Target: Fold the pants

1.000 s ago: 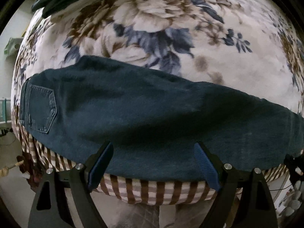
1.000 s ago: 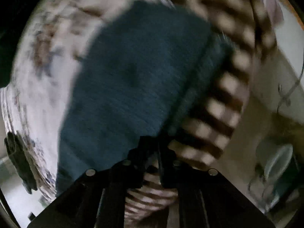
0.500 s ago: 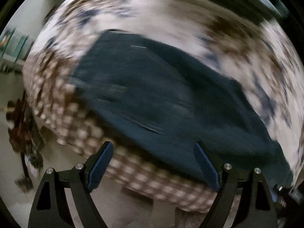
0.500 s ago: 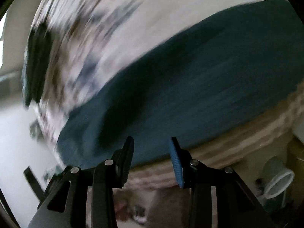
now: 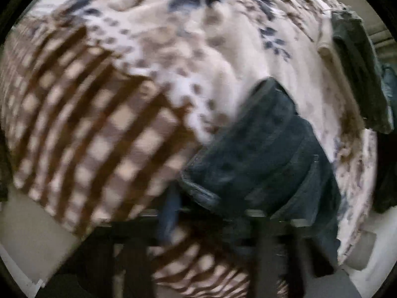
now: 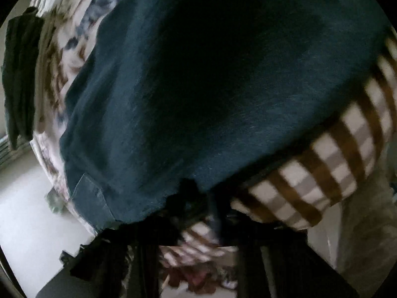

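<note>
Dark blue jeans (image 5: 263, 159) lie on a bed with a floral cover (image 5: 223, 49), reaching to its edge. In the left wrist view my left gripper (image 5: 211, 213) is at the waistband end; the frame is blurred, one blue finger (image 5: 171, 213) shows left of the denim, and the other is hidden behind it. In the right wrist view the jeans (image 6: 198, 87) fill the frame. My right gripper (image 6: 198, 206) is at their hem edge with denim between the fingers; blur hides how tightly it is shut.
A brown and white checked sheet (image 5: 86, 129) hangs over the bed edge, also in the right wrist view (image 6: 335, 154). A dark garment (image 5: 357, 69) lies at the far side of the bed. Pale floor (image 6: 29, 211) lies below the edge.
Both grippers swung fast along the bed edge. The left went from wide open before the middle of the jeans to the waistband end. The right opened, then closed in on the hem.
</note>
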Demonstrator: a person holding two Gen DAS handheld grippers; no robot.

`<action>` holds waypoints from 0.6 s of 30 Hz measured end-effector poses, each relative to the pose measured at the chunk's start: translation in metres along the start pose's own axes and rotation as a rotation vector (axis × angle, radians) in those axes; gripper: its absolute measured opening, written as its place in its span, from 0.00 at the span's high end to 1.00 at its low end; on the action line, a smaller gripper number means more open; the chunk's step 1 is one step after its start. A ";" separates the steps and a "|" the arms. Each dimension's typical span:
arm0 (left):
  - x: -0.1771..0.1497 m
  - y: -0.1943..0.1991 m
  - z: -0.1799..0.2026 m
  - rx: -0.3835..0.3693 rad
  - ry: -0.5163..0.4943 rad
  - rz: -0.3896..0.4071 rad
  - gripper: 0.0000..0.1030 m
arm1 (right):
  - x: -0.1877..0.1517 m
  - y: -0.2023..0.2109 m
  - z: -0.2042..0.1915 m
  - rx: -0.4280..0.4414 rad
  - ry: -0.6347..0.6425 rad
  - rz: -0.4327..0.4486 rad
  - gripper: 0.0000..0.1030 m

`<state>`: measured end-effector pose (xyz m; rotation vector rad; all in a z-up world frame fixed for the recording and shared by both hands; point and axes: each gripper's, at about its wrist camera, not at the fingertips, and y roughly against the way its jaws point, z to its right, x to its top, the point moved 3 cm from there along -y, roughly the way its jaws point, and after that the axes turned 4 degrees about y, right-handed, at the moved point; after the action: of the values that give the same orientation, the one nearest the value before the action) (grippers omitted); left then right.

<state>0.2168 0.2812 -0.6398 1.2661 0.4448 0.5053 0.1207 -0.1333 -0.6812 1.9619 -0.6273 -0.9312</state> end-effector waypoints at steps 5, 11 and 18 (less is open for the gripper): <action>-0.015 0.038 0.011 -0.010 -0.019 0.077 0.88 | -0.025 0.033 -0.005 -0.024 0.056 0.052 0.94; -0.021 -0.003 -0.010 0.037 -0.009 -0.048 0.76 | -0.017 0.021 -0.001 -0.152 0.173 -0.034 0.87; -0.030 0.053 0.026 0.135 -0.172 0.034 0.31 | 0.002 0.047 -0.061 -0.210 0.457 -0.151 0.52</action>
<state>0.2008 0.2552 -0.5808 1.4362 0.3165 0.3963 0.1670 -0.1290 -0.6198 1.9562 -0.1165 -0.5754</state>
